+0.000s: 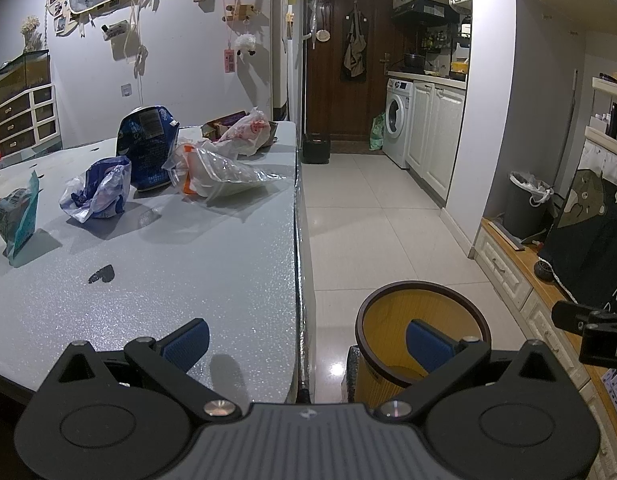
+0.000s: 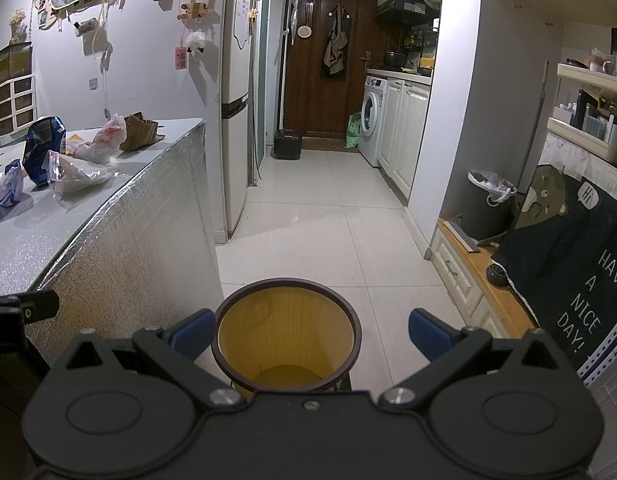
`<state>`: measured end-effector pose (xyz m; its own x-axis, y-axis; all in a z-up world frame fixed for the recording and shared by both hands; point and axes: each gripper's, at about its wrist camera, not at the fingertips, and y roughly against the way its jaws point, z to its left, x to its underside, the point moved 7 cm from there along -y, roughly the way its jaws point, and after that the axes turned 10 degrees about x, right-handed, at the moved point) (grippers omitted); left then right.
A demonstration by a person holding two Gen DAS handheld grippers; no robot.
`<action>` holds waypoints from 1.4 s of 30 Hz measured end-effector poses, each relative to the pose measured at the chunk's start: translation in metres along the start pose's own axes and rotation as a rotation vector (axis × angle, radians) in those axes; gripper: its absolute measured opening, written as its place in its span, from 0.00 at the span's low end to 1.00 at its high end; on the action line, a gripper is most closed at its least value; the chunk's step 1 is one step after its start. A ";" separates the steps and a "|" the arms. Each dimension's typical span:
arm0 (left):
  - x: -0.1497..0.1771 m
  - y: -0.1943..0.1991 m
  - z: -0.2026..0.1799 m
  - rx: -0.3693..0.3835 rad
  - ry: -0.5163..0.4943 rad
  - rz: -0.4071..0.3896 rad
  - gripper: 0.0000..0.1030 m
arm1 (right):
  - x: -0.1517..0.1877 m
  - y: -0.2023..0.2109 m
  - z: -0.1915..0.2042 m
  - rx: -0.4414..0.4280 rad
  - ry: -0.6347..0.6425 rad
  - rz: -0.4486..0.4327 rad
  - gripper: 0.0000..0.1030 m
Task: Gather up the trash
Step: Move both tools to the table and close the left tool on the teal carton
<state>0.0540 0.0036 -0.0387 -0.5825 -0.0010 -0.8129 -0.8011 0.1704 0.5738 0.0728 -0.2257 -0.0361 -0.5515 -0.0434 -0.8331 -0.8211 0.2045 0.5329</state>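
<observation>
Left claw [image 1: 306, 340]: we found it open, empty, over the tabletop [image 1: 212, 280] edge | Right claw [image 2: 310, 330]: open, empty, above the yellow bin [image 2: 286, 336] on the floor | Trash: blue bag [image 1: 148, 148], clear bag [image 1: 216, 172], crumpled wrapper [image 1: 96, 192], teal packet [image 1: 16, 216], possibly a carton, lay on tabletop

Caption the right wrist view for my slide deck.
Open right gripper hovers above empty yellow bin; wrappers wait on table.
</observation>
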 end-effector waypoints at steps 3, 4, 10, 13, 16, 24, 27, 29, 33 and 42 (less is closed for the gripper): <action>-0.001 0.001 0.000 0.003 0.002 -0.001 1.00 | 0.000 0.000 -0.001 0.000 -0.001 0.000 1.00; -0.002 0.002 0.000 0.005 0.003 -0.004 1.00 | 0.001 0.000 -0.001 0.000 -0.001 0.002 1.00; -0.012 0.005 0.012 -0.019 0.015 -0.045 1.00 | 0.002 -0.006 -0.006 -0.004 -0.018 -0.005 1.00; -0.018 0.006 0.024 -0.043 0.026 -0.072 1.00 | -0.003 -0.010 -0.005 -0.017 -0.028 -0.023 1.00; -0.025 0.007 0.041 -0.070 0.041 -0.099 1.00 | -0.010 -0.014 -0.001 -0.038 -0.034 -0.048 1.00; -0.045 0.018 0.099 -0.183 0.071 -0.159 1.00 | -0.049 -0.027 0.036 -0.180 -0.025 -0.148 1.00; -0.050 0.024 0.123 -0.229 0.083 -0.173 1.00 | -0.068 -0.028 0.057 -0.225 -0.009 -0.190 1.00; -0.053 0.029 0.139 -0.260 0.095 -0.181 1.00 | -0.081 -0.029 0.071 -0.261 -0.003 -0.206 1.00; -0.060 0.039 0.172 -0.311 0.125 -0.204 1.00 | -0.103 -0.031 0.103 -0.311 0.029 -0.227 1.00; -0.074 0.047 0.249 -0.370 0.190 -0.227 1.00 | -0.138 -0.040 0.180 -0.449 0.063 -0.227 1.00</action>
<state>0.0933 0.2566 0.0234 -0.3747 -0.1838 -0.9088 -0.8861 -0.2173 0.4093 0.2082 -0.0515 0.0304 -0.3483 -0.0997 -0.9321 -0.8958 -0.2573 0.3623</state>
